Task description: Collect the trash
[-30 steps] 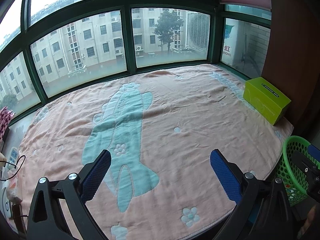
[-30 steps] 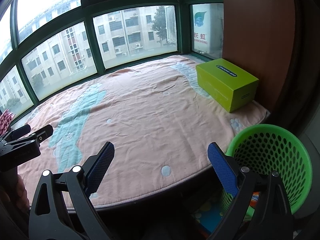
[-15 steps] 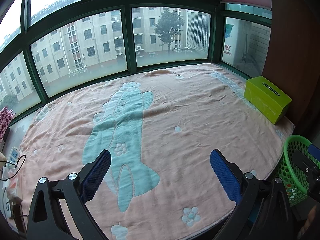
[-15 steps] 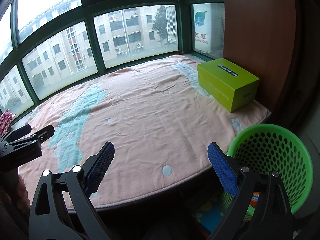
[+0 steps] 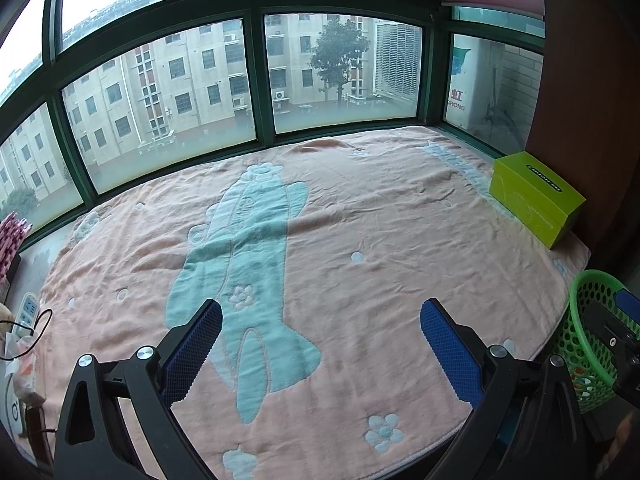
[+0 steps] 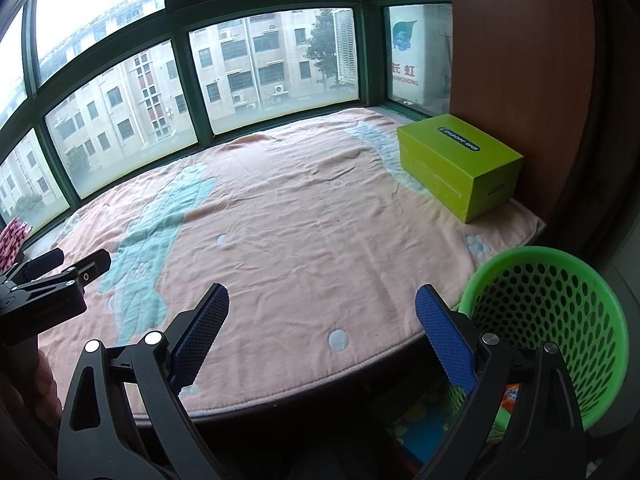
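A green plastic basket (image 6: 552,320) with round holes all over its wall stands upright on the floor, just beside the right end of the blanket-covered ledge (image 6: 304,248) and below its front edge. Its mouth is open and faces up. Through the mesh and near the bottom, some colourful wrappers (image 6: 510,394) show, though what they are cannot be told. In the left wrist view the same basket (image 5: 584,292) appears at the right edge, partly hidden, below the ledge's right front corner.
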`<action>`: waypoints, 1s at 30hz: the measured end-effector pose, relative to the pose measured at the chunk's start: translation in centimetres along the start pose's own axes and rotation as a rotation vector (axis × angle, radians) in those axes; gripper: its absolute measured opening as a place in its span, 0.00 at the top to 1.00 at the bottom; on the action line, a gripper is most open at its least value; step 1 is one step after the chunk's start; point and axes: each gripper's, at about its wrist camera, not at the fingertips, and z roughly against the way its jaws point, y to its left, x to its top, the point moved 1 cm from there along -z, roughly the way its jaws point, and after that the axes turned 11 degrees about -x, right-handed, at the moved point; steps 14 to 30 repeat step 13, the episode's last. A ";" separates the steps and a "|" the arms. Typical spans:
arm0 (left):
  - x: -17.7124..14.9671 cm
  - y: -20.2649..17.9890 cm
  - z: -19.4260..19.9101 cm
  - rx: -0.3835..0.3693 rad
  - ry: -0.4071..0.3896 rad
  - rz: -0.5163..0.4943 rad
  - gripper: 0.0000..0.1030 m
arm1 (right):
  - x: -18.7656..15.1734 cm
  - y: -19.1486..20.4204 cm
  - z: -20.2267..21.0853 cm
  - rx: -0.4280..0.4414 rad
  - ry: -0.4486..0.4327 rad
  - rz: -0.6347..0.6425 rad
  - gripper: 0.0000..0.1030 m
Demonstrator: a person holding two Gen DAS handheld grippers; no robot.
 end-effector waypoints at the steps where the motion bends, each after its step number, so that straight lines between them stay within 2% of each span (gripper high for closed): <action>1: -0.1 0.1 0.1 0.002 -0.002 0.000 0.07 | 0.0 0.0 0.0 0.001 0.000 0.000 0.09; 30: 0.2 0.2 -0.1 0.002 0.005 -0.001 0.07 | -0.1 0.2 -0.2 0.010 0.005 0.001 0.09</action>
